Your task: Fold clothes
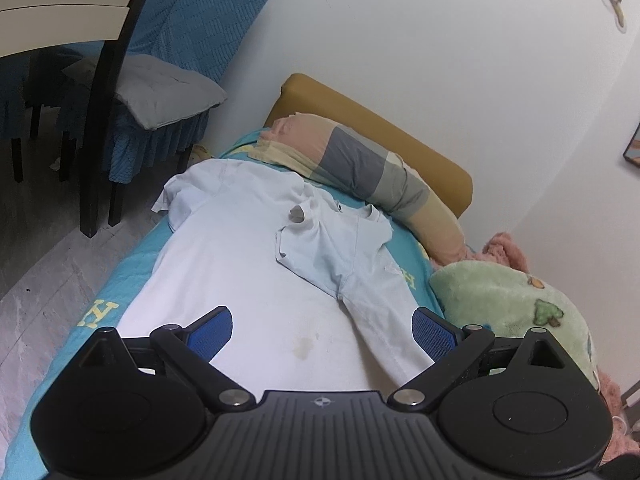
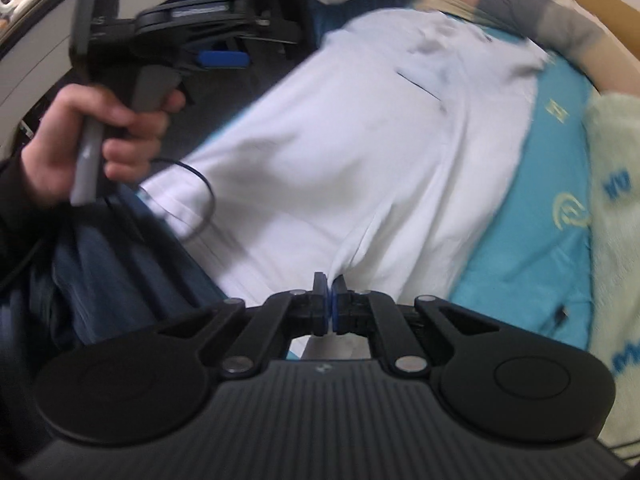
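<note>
A white short-sleeved shirt [image 1: 240, 248] lies spread on the blue bed sheet [image 1: 120, 280], its right sleeve folded inward across the chest. My left gripper [image 1: 322, 330] hovers open above the shirt's lower part, blue pads wide apart, nothing between them. In the right wrist view the same shirt [image 2: 360, 140] stretches away, blurred by motion. My right gripper [image 2: 330, 286] is shut on the shirt's near hem, and the cloth puckers up into its pads. The left gripper [image 2: 224, 58] shows there too, held in a hand [image 2: 100, 136] above the bed's left side.
A striped pillow [image 1: 360, 168] lies against a mustard headboard [image 1: 380, 128] at the bed's far end. A green fleece blanket [image 1: 512, 304] is bunched on the right by the wall. A chair with a grey cushion [image 1: 160, 92] stands on the floor at left.
</note>
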`<action>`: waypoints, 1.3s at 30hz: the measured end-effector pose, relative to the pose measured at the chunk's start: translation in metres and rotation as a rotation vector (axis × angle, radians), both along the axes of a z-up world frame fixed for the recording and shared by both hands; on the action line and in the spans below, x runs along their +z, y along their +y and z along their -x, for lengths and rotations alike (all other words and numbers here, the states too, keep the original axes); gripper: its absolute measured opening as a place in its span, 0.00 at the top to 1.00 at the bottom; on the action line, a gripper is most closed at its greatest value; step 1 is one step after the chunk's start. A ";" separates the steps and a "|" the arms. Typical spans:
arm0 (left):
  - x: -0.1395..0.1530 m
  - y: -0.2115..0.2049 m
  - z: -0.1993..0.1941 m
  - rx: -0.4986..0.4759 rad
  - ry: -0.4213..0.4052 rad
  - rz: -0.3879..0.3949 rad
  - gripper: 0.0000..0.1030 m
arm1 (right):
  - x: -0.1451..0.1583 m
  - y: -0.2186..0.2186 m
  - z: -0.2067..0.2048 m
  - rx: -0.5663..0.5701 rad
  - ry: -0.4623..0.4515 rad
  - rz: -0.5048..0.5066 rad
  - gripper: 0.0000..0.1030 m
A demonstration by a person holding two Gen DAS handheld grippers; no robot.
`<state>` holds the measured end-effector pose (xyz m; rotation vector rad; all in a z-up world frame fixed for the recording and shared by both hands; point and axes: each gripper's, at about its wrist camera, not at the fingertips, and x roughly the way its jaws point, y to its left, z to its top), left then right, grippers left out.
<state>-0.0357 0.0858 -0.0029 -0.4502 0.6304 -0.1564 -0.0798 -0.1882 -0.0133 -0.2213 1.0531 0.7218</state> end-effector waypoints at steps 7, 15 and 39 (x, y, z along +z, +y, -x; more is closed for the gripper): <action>-0.003 0.009 0.001 0.012 0.018 -0.002 0.05 | -0.072 0.046 -0.011 -0.112 0.073 0.024 0.93; -0.016 0.010 -0.011 0.022 0.064 0.003 0.05 | -0.064 0.023 -0.014 -0.271 0.038 -0.065 0.25; -0.134 -0.051 -0.264 0.041 0.055 -0.175 0.11 | -0.077 -0.064 -0.103 -0.788 -0.282 -0.414 0.24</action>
